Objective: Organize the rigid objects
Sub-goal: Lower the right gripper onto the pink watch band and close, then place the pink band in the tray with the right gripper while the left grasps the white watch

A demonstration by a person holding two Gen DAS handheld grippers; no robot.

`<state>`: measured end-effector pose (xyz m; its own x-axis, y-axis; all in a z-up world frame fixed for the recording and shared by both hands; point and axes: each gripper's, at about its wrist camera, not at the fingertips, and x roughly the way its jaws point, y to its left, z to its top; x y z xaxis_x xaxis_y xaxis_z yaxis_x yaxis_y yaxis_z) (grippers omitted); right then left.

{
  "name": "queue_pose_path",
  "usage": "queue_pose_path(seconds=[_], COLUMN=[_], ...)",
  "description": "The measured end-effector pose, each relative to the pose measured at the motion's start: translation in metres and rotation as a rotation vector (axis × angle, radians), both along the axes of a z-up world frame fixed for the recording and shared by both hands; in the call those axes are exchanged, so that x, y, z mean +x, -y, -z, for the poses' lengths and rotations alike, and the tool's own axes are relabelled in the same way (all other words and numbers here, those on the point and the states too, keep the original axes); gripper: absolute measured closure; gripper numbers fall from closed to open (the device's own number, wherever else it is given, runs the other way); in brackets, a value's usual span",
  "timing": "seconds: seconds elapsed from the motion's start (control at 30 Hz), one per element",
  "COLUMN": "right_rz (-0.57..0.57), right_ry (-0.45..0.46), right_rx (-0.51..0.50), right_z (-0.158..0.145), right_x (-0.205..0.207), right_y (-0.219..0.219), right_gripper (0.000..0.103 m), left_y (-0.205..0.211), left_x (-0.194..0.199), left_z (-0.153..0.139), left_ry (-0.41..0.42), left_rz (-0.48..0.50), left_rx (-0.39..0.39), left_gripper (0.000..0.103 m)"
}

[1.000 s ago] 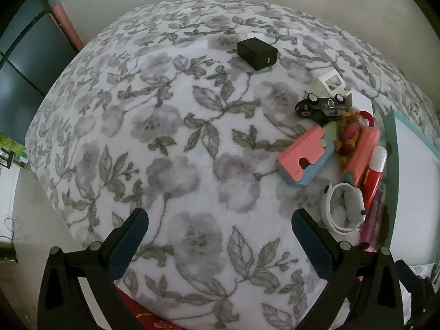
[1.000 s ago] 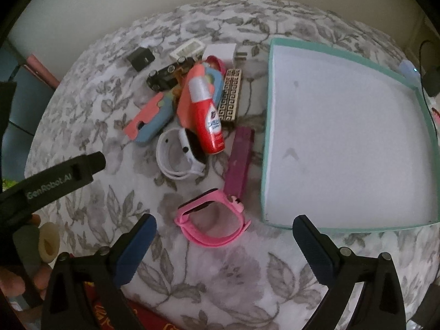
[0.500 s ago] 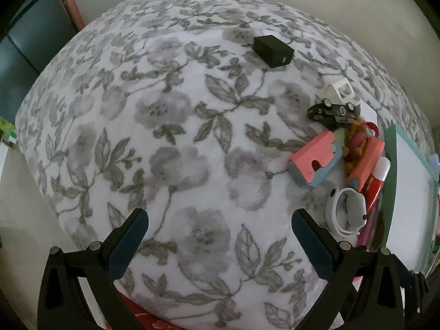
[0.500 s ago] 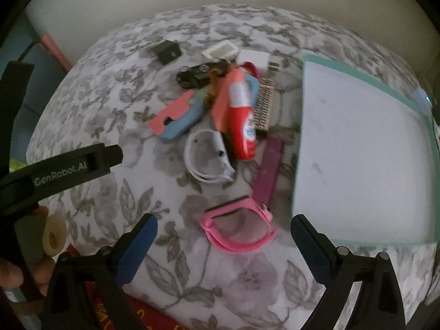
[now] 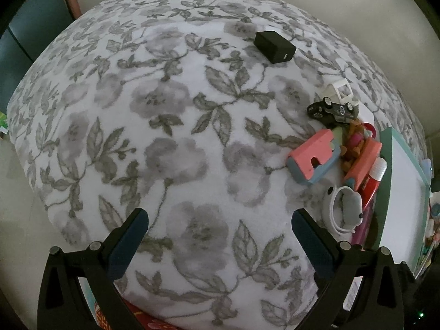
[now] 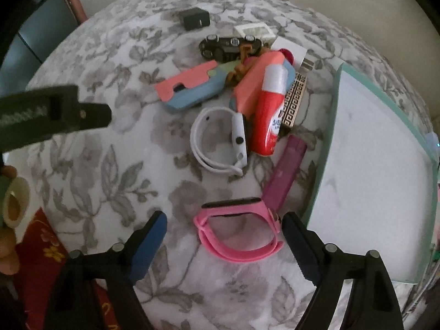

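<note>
A pink watch lies on the flowered blanket between the fingers of my right gripper. Its jaws are closing; the right fingertip is close beside the watch's buckle end, and the left one stands well clear. Beyond it lies a pile: a white watch, a red bottle, a purple bar, a pink-and-blue case and a black toy car. My left gripper hangs open over bare blanket, left of the same pile.
A teal-rimmed white tray sits right of the pile, also seen at the right edge as the tray. A black charger block lies apart at the far side. A hand with a tape roll shows at the left.
My right gripper has rolled and come down nearer the pink watch, and its jaws have narrowed around it. The left view has rolled a little and shifted slightly.
</note>
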<state>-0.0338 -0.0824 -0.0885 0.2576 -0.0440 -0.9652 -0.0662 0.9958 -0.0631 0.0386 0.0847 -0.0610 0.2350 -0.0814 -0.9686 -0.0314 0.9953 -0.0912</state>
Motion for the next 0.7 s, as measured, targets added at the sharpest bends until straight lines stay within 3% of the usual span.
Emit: queue_pose_path(seconds=[0.23,0.33,0.7], right_rz=[-0.044,-0.039,0.052], right_ry=[0.005,0.003,0.086], right_rx=[-0.074,-0.093,0.049], right_z=[0.007,0.010,-0.017], right_x=[-0.008,-0.009,-0.014], right_y=[-0.010,-0.011,0.020], right_gripper=[0.025,0.035,0.035], left_y=[0.023,0.043,0.073], left_x=[0.008,0.014,0.030], left_z=[0.002,0.003,0.005], left_ry=[-0.010,-0.024,-0.005], left_rz=[0.065,0.112,0.151], left_rx=[0.014,0.012,-0.010], left_gripper=[0.000,0.000,0.000])
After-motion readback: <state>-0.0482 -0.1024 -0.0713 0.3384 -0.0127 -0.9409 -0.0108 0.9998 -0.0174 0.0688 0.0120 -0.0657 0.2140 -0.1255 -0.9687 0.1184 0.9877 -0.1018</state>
